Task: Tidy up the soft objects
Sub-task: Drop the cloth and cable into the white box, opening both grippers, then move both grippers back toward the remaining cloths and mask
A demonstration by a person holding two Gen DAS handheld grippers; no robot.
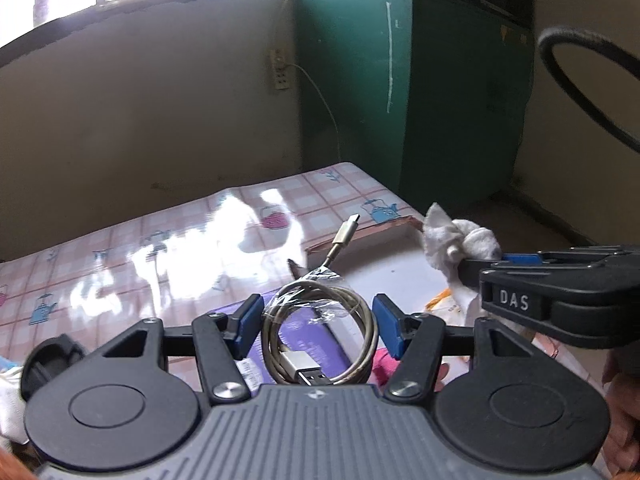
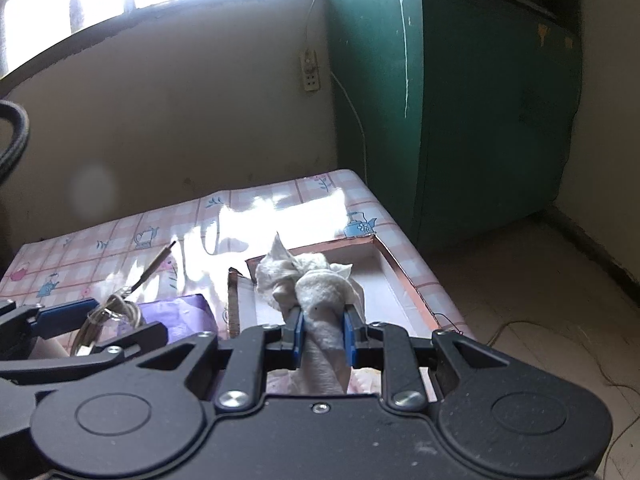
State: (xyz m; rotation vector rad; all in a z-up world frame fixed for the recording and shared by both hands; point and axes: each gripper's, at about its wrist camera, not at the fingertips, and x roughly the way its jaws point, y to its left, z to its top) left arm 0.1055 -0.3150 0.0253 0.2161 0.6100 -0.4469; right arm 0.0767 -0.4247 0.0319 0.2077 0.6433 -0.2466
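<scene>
- Above the tabletop, with its pink checked teapot cover, both grippers hang side by side.
- Left gripper: jaws partly spread, pressing on a coiled cable held up off the surface.
- Right gripper: jaws clamped on a knotted white cloth, held over a shallow cardboard box at the table's right edge.
- Purple packet lies below the cable.

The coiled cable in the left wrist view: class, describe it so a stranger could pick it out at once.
Find the table with the pink checked teapot cloth. Above its near part, the left gripper holds a coiled cable between its blue pads. Unlike the white cloth beside it, it is a shiny silver loop with metal plugs and a clear wrapper.
</scene>
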